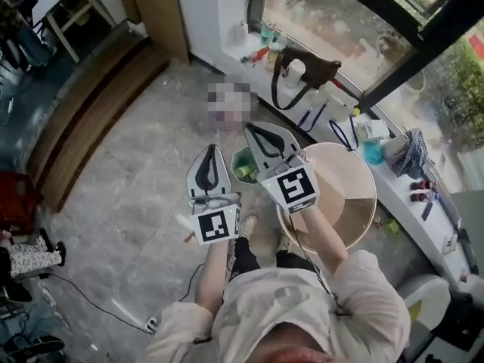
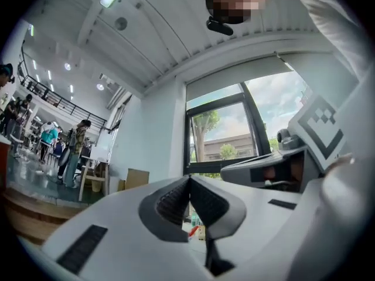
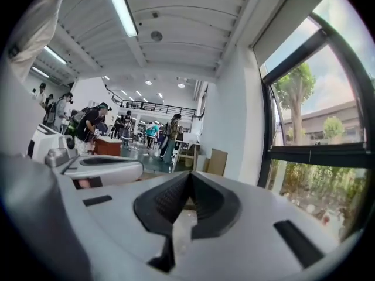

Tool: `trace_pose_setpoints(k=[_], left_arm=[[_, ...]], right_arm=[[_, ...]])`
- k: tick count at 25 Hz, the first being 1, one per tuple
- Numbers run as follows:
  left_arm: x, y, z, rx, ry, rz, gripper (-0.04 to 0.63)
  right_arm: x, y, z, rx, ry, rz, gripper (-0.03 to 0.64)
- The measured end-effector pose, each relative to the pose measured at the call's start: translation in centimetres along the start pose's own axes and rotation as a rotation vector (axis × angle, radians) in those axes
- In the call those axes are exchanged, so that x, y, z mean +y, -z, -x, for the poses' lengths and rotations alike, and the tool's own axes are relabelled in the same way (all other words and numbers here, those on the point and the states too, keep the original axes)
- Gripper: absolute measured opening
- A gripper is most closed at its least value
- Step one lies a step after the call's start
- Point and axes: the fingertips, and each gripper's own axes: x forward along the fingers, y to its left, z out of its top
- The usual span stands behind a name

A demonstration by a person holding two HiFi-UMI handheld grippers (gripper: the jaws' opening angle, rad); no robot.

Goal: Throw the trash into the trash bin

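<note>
Left claw (image 1: 210, 153) (image 2: 189, 180): jaws together, ribbed pads meeting along their length, nothing between them. Held up in front of the person, tip pointing away; marker cube faces the head camera.

Right claw (image 1: 253, 133) (image 3: 189, 175): jaws likewise closed, pads meeting at the tip, nothing gripped. It sits just beside the left claw, and each shows in the other's view.

Trash bin (image 1: 243, 165): small, green, standing on the floor (image 1: 136, 180). In the head view it shows in the gap between the two claws, just off the left edge of the round desk (image 1: 355, 203). Yellow-green contents are visible inside; what they are cannot be told. No trash is in either claw.

Round desk: pale top, to the person's right, partly covered by the right forearm.

Window ledge (image 1: 393, 184): white, running along the glass beyond the bin and the desk. On it: a black bag (image 1: 306, 70) with long handles, a teal cup (image 1: 372, 152), and some small bottles too small to identify.

Both claw views: look out level, taking in window, ceiling lights and people standing in the background.
</note>
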Motion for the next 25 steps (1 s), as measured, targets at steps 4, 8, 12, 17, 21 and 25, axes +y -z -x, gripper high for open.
trace_pose_setpoints(k=[4,8,12,17,21,25], left_arm=[[-4.0,-5.3,-1.0,-0.08,0.067,-0.071,0.011],[-6.8,-6.2,0.1,-0.075,0.125,-0.066,0.011],[-8.7,-8.8,1.7,-0.123,0.179,-0.049,0.011],[-10.2,-9.9,2.9,-0.128,0.23,-0.054,0.011],[-10.2,-10.9,3.6,-0.153,0.222,-0.062,0.011],[-9.6,-11.3,3.6,-0.161,0.203,-0.063,0.011]], right_arm=[[-1.1,-3.7,4.4,-0.075,0.033,-0.122,0.015],[-1.4,-4.1,10.0,-0.095,0.086,-0.177,0.015],[-1.6,-4.7,14.0,-0.1,0.126,-0.131,0.014],[-1.5,-4.8,15.6,-0.13,0.163,-0.157,0.014],[-1.0,-4.5,15.7,-0.132,0.167,-0.161,0.015],[-0.9,-4.4,15.4,-0.124,0.152,-0.163,0.014]])
